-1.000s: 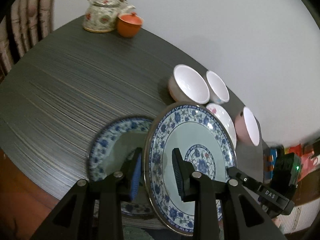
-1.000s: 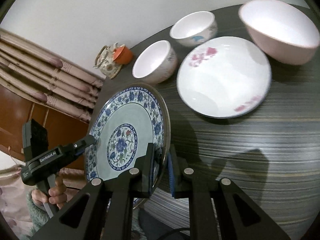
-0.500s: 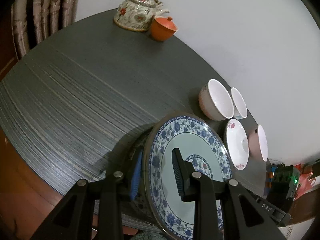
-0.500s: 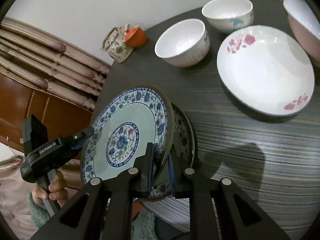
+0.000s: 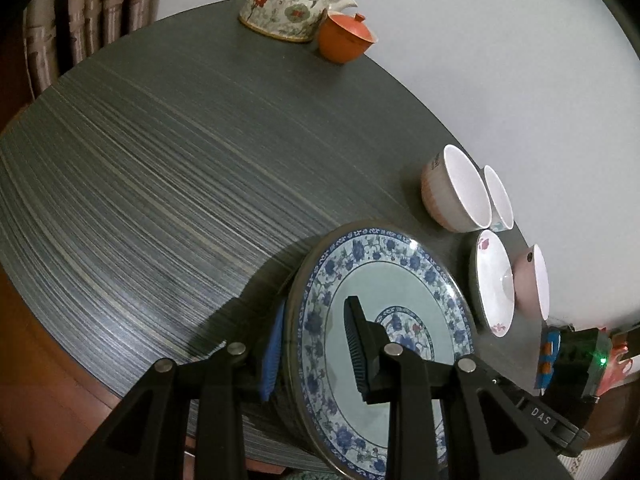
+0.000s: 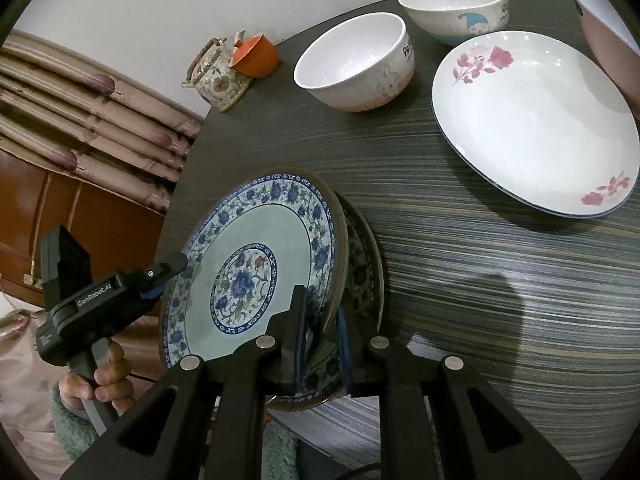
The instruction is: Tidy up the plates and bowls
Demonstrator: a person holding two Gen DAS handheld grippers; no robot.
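Both grippers clamp 1 blue-patterned plate (image 6: 256, 264) by opposite rims: left gripper (image 5: 316, 352), right gripper (image 6: 320, 336). A second plate (image 6: 366, 264) lies directly beneath, just beyond the right fingertips.

Far side of the dark wood-grain round table (image 5: 168, 168), a floral ceramic teapot (image 5: 290, 6) with a woven handle sits near the rim, and touching its spout side is an orange lidded cup (image 5: 347, 38). Behind them, a plain pale wall (image 5: 500, 52). Off the table's edge, pinkish pleated curtains (image 6: 80, 120) hang, with brown wooden furniture (image 6: 80, 216) just below.
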